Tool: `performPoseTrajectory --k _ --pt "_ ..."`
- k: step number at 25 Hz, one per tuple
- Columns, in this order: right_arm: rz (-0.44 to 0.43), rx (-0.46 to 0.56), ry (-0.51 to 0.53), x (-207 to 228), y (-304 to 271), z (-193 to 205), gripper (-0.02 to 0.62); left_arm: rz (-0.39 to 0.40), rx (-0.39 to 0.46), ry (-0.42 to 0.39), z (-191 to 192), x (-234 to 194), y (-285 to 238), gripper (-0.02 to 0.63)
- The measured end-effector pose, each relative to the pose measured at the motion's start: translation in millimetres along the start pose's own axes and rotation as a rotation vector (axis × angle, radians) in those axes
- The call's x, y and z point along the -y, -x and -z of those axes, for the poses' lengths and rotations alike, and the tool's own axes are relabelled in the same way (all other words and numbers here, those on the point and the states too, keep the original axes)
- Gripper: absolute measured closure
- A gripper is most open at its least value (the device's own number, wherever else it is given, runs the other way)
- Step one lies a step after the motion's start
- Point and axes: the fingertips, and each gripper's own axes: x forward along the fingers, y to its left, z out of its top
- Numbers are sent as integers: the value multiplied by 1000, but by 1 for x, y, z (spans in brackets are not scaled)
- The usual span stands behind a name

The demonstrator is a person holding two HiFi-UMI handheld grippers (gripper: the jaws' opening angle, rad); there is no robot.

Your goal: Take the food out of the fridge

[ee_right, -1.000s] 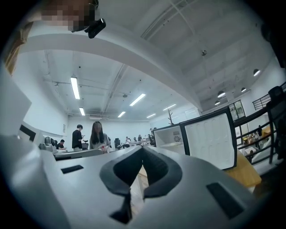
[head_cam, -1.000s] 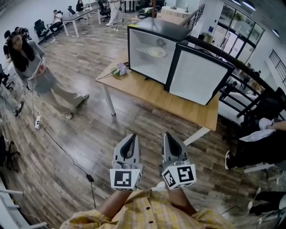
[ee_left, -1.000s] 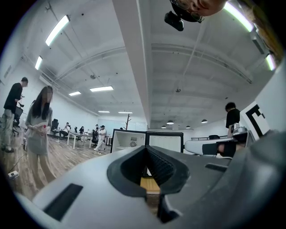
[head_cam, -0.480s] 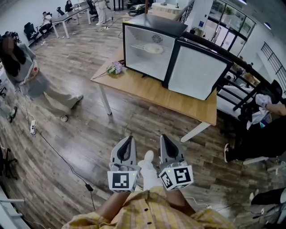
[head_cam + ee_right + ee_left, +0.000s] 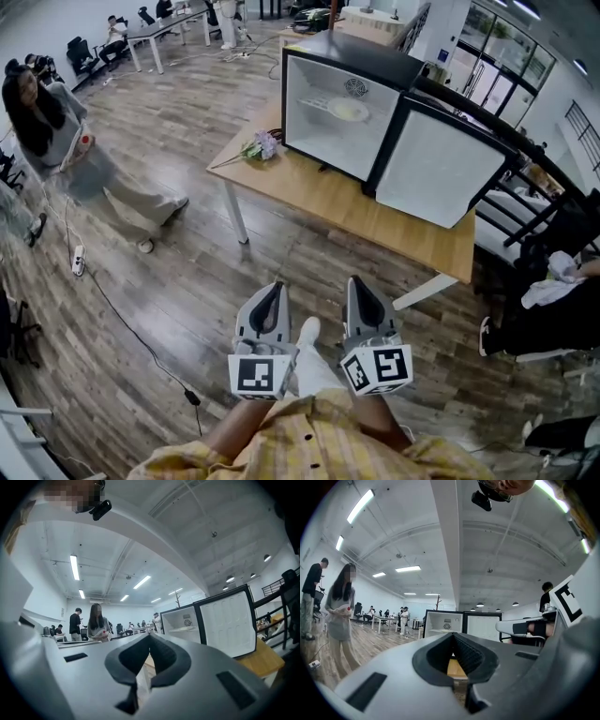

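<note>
A small black fridge (image 5: 333, 117) stands open on a wooden table (image 5: 328, 202), its white-lined door (image 5: 441, 169) swung out to the right. A plate of pale food (image 5: 349, 111) lies on the upper shelf inside. My left gripper (image 5: 273, 289) and right gripper (image 5: 357, 284) are held side by side over the floor, well short of the table, both shut and empty. Both point level at the fridge. Past the shut jaws, the fridge (image 5: 443, 623) shows far off in the left gripper view, and the fridge (image 5: 183, 620) with its door (image 5: 227, 620) in the right gripper view.
A bunch of flowers (image 5: 258, 147) lies on the table's left end. A person (image 5: 56, 131) stands at the left and another sits at the right (image 5: 553, 309). A cable (image 5: 141, 328) trails across the wood floor. My white shoe (image 5: 307, 330) shows between the grippers.
A white shoe has come into view between the grippers as the person walks toward the table. Both grippers stay shut and side by side.
</note>
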Motion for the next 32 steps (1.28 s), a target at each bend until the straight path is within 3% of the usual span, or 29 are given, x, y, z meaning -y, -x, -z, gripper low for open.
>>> performPoseTrajectory --k 16,25,32 --pt "-4 5 4 57 -127 -8 588 20 30 -13 -10 -38 -144 598" --pt "4 11 -38 111 -192 -23 588 51 11 -43 -24 -33 -239 598" --pt "23 40 -88 149 -220 -40 588 49 -11 -72 -32 -27 -277 598"
